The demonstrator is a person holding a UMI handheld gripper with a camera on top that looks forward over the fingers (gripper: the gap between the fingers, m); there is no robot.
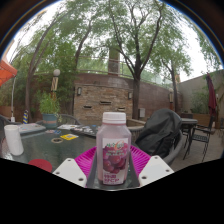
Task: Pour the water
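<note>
A small clear bottle (114,148) with a white cap and a pink-purple label stands upright between my fingers. My gripper (114,163) is shut on the bottle, with the magenta pads (86,158) pressed to its two sides. The bottle's base is hidden below the fingers. A white cup (13,139) stands on the glass table (50,148), off to the left beyond the fingers.
A yellow item (67,137) and a red item (40,164) lie on the table. A potted plant (48,105) stands at the back left. To the right, a dark bag (160,130) rests on a chair, with a brick wall (100,100) behind.
</note>
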